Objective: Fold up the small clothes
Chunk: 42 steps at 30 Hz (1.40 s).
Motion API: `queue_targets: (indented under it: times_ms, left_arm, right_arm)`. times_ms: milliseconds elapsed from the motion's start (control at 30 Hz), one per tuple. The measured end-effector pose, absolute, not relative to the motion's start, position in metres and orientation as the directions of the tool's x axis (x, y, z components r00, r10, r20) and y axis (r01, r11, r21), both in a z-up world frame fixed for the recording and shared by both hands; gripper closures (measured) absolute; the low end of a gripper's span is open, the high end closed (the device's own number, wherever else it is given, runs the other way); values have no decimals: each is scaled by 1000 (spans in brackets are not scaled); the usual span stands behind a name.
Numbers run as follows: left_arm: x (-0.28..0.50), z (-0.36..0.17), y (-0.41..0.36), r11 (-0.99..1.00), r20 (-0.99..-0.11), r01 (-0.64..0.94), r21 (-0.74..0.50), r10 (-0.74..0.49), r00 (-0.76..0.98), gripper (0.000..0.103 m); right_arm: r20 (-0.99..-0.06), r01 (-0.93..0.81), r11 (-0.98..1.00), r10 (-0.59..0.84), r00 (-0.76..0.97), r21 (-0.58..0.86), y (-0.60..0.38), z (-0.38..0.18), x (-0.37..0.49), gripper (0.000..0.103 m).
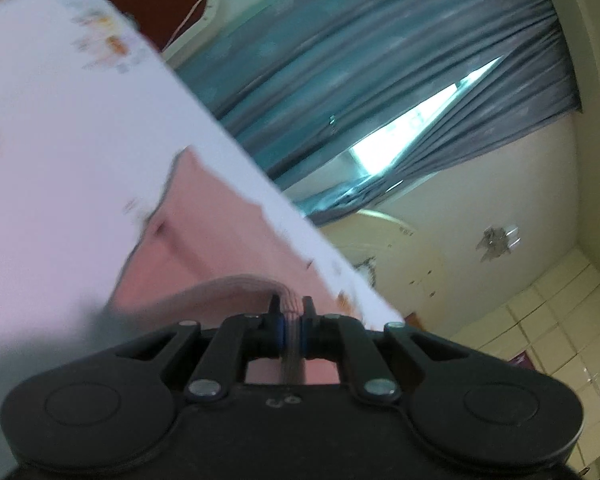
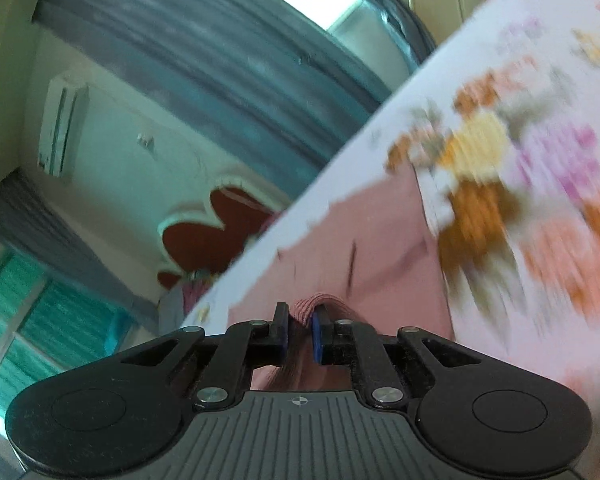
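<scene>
A small pink garment (image 1: 204, 236) lies on a white floral-print sheet (image 1: 60, 120). My left gripper (image 1: 292, 312) is shut on the garment's ribbed pink hem, which runs between the pads. In the right wrist view the same pink garment (image 2: 364, 240) spreads ahead of my right gripper (image 2: 300, 316), which is shut on a bunched ribbed edge of it. Both views are tilted and blurred. The rest of the garment's outline is hard to make out.
The floral sheet (image 2: 520, 160) covers the bed surface on both sides. Behind it are grey-blue curtains (image 1: 360, 60), a bright window gap (image 1: 404, 132), cream walls, a wall air conditioner (image 2: 62, 128) and a red heart-shaped wall panel (image 2: 216, 232).
</scene>
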<state>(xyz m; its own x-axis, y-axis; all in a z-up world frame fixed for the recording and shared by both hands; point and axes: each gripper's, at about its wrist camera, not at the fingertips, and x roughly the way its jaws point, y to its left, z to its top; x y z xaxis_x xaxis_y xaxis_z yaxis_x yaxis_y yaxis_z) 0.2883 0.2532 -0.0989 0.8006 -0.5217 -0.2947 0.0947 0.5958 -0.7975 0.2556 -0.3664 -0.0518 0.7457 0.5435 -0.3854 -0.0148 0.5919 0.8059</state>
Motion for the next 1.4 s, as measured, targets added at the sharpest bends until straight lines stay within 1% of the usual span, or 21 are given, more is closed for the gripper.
queue_targets:
  times_ms: [200, 367, 433, 467, 500, 533, 567, 600, 633, 700, 767, 933, 1000, 1100, 1133, 1167, 1200, 1233, 1300, 1367, 1400]
  left_arm:
    - [416, -99, 250, 578, -320, 48, -815, -518, 793, 96]
    - [509, -145, 246, 608, -450, -63, -792, -511, 733, 96]
    - [532, -161, 248, 614, -477, -86, -784, -508, 718, 85]
    - [538, -165, 249, 614, -484, -104, -782, -493, 723, 69]
    - [541, -167, 252, 608, -475, -102, -788, -493, 729, 56]
    - [541, -167, 255, 601, -452, -78, -796, -502, 737, 51]
    - [540, -165, 257, 606, -438, -58, -793, -502, 746, 41]
    - [536, -161, 259, 632, -431, -41, -774, -478, 765, 25]
    - [532, -157, 262, 653, -425, -23, -757, -464, 777, 21]
    - [532, -152, 265, 700, -443, 21, -714, -475, 760, 26]
    - [534, -146, 260, 775, -503, 74, -627, -476, 721, 30]
    - [553, -138, 226, 894, -622, 215, -393, -431, 654, 35]
    - [564, -140, 212, 918, -669, 246, -312, -396, 629, 44]
    - [578, -144, 198, 923, -709, 286, -258, -382, 592, 56]
    - [579, -148, 192, 928, -730, 297, -224, -362, 580, 59]
    - [582, -151, 191, 931, -734, 304, -202, -350, 582, 62]
    - [583, -152, 192, 931, -727, 304, -205, -352, 589, 76]
    - [581, -152, 195, 926, -715, 298, -231, -369, 594, 85]
    - [571, -148, 202, 922, -660, 282, -266, -387, 644, 89]
    - [561, -145, 206, 918, -589, 266, -294, -393, 706, 89]
    - [560, -147, 208, 920, -584, 242, -309, -384, 715, 89]
  right_arm:
    - [-418, 55, 595, 493, 763, 802, -372, -46, 375, 93]
    - [-547, 228, 578, 470, 692, 784, -372, -110, 482, 92]
    - [-574, 267, 560, 492, 655, 784, -373, -145, 507, 92]
    - [-580, 272, 563, 492, 649, 781, -373, -157, 516, 81]
    - [-604, 295, 579, 463, 649, 760, -373, -165, 523, 64]
    - [-619, 321, 582, 433, 655, 747, -376, -170, 526, 26]
    - [-609, 314, 593, 399, 685, 742, -379, -169, 525, 21]
    - [-587, 284, 617, 367, 721, 734, -382, -165, 520, 21]
    - [-581, 268, 625, 370, 725, 733, -385, -162, 518, 22]
    - [-577, 200, 687, 376, 725, 699, -384, -155, 513, 27]
    - [-614, 135, 771, 374, 695, 622, -375, -150, 513, 38]
    - [-683, 29, 885, 337, 648, 464, -345, -153, 523, 41]
    - [-705, 4, 912, 314, 636, 409, -332, -152, 531, 43]
    - [-753, -36, 946, 280, 596, 323, -314, -160, 548, 56]
    - [-780, -48, 961, 251, 573, 274, -307, -165, 554, 65]
    - [-794, -70, 968, 238, 560, 241, -301, -169, 559, 70]
    - [-798, -93, 970, 237, 555, 223, -298, -172, 561, 74]
    - [-799, -117, 971, 237, 553, 207, -294, -172, 560, 91]
    - [-790, -129, 972, 236, 566, 197, -293, -170, 558, 94]
    - [-745, -101, 975, 217, 631, 198, -297, -161, 549, 94]
    - [-713, -85, 973, 215, 668, 214, -301, -155, 544, 94]
